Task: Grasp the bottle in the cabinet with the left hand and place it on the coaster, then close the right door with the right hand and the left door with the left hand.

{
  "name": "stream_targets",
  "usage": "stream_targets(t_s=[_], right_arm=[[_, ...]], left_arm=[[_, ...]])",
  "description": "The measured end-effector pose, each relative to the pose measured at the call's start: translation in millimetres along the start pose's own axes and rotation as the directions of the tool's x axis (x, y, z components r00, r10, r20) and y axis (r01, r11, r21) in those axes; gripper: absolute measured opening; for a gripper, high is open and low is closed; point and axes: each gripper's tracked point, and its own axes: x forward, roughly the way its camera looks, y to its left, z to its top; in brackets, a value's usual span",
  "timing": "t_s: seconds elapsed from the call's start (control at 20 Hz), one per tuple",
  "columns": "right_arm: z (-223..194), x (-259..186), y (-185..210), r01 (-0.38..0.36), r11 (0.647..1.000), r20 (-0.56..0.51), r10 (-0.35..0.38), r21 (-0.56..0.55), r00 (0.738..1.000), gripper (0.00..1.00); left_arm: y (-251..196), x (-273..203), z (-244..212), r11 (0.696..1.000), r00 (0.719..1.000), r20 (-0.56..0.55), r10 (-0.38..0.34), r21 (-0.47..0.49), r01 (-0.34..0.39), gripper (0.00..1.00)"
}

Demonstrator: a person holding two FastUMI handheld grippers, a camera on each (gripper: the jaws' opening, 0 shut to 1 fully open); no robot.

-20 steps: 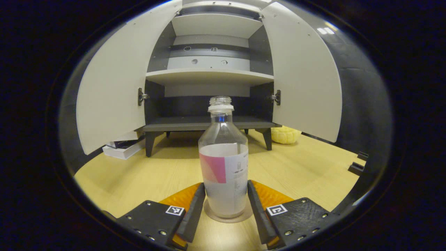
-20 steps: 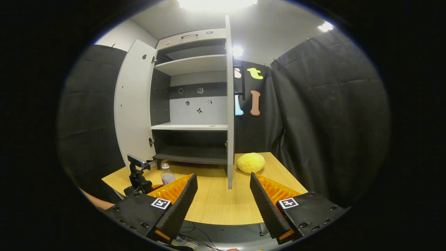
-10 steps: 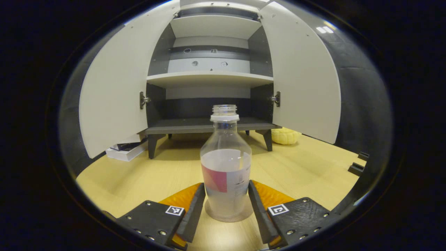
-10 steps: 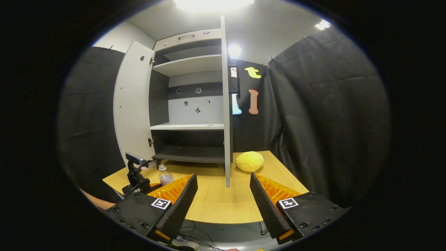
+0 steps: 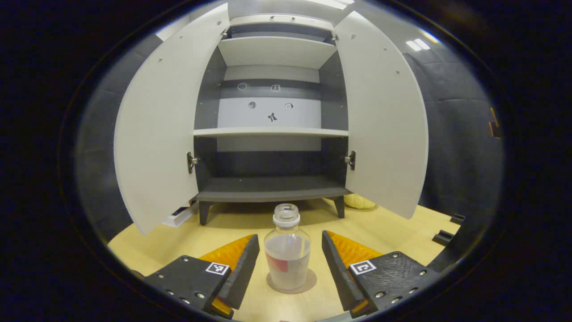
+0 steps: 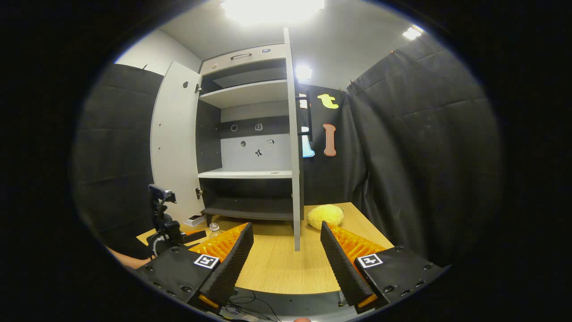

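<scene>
A clear, capless bottle (image 5: pixel 287 252) with a pink label stands upright on a round coaster (image 5: pixel 309 282) on the wooden table. My left gripper (image 5: pixel 290 237) is open, with its fingers apart from the bottle on either side. Behind stands the cabinet (image 5: pixel 268 188), with the left door (image 5: pixel 156 143) and the right door (image 5: pixel 384 129) both swung wide. My right gripper (image 6: pixel 286 227) is open and holds nothing. Just beyond it the right door (image 6: pixel 295 156) shows edge-on. In the right gripper view the bottle (image 6: pixel 214 229) and the left gripper (image 6: pixel 165 223) sit at the lower left.
A yellow round object (image 6: pixel 325 214) lies on the table right of the cabinet, behind the right door. A white flat box (image 5: pixel 181 217) sits under the left door. Small black parts (image 5: pixel 447 228) rest at the table's right edge. Cables run below the table's front edge (image 6: pixel 286 290).
My left gripper has drawn back from the bottle and tilted up, and its fingers stand farther from it. The bottle stays on the coaster. The right gripper has shifted only slightly.
</scene>
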Motion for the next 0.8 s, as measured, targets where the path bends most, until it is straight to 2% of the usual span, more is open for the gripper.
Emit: stream_targets(t_s=[0.2,0.3,0.5,0.6,0.8], right_arm=[[31,17,-23,0.051,0.999,0.041,-0.05,-0.01,0.998,0.93],[47,30,-36,0.081,0.997,0.067,-0.082,0.009,0.994,0.96],[82,60,-54,0.149,0.988,0.111,-0.152,0.037,0.982,0.96],[99,72,-66,0.198,0.98,0.134,-0.2,0.027,0.971,0.92],[137,100,-90,0.332,0.942,0.201,-0.335,0.048,0.921,0.96]], left_arm=[[14,-42,55,0.999,0.997,0.062,0.041,0.014,-0.041,0.82],[26,-60,73,0.998,0.995,0.072,0.064,0.022,-0.066,0.82],[65,-97,102,0.992,0.989,0.081,0.124,0.02,-0.126,0.82],[89,-113,114,0.987,0.984,0.081,0.157,0.012,-0.159,0.82],[141,-143,138,0.971,0.965,0.112,0.237,0.014,-0.24,0.82]])
